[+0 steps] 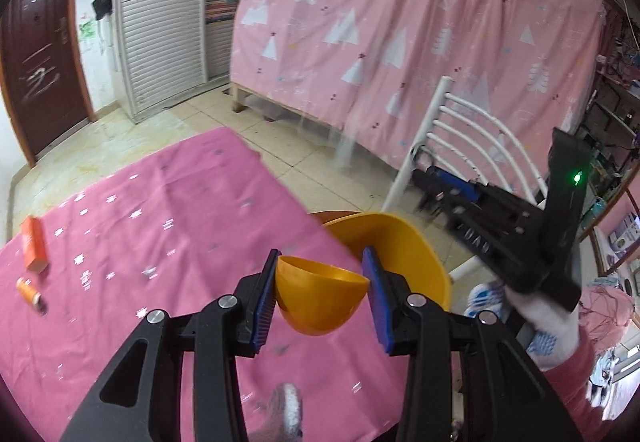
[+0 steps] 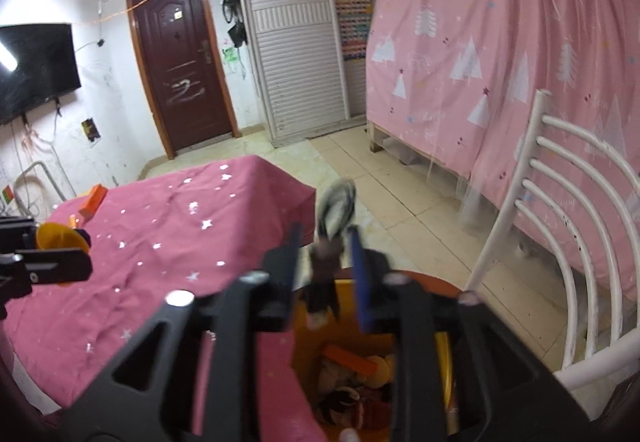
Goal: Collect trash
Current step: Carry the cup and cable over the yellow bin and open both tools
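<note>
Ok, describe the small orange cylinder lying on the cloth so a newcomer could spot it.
Start at the pink star-print tablecloth and go to its far left edge in the left wrist view. An orange box lies there; just nearer the camera is the small orange cylinder. It is round and dark-capped, while the box is flat-sided.

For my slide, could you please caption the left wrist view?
Left gripper grips an orange plastic half-shell over the pink star-print tablecloth.
</note>
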A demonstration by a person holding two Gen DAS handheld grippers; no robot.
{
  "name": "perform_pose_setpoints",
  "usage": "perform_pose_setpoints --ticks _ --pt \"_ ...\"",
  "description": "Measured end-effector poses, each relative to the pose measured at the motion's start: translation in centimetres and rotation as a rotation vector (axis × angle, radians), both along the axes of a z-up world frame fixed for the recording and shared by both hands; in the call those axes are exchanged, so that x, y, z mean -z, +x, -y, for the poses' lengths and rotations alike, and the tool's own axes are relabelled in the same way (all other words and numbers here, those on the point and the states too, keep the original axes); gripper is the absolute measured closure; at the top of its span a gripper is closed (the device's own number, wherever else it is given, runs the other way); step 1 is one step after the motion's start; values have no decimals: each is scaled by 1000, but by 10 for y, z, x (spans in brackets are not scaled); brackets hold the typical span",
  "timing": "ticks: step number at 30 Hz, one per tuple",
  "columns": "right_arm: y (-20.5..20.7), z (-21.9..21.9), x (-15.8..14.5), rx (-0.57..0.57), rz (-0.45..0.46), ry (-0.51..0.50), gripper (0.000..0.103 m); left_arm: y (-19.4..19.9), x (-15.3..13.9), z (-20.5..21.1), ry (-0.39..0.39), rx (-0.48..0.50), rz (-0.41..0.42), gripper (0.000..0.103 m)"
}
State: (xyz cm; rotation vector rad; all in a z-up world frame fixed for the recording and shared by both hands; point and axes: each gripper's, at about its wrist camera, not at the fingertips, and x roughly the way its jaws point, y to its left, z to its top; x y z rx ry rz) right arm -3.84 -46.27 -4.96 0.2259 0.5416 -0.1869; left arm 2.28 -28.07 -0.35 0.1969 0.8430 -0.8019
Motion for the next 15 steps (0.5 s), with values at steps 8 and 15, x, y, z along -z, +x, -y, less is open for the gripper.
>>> perform_pose_setpoints --ticks 8,15 --pt "-21 39 -3 86 73 103 40 0 13 59 19 51 -39 70" --pt "-46 76 -7 182 180 226 32 -1 24 104 16 98 -72 69"
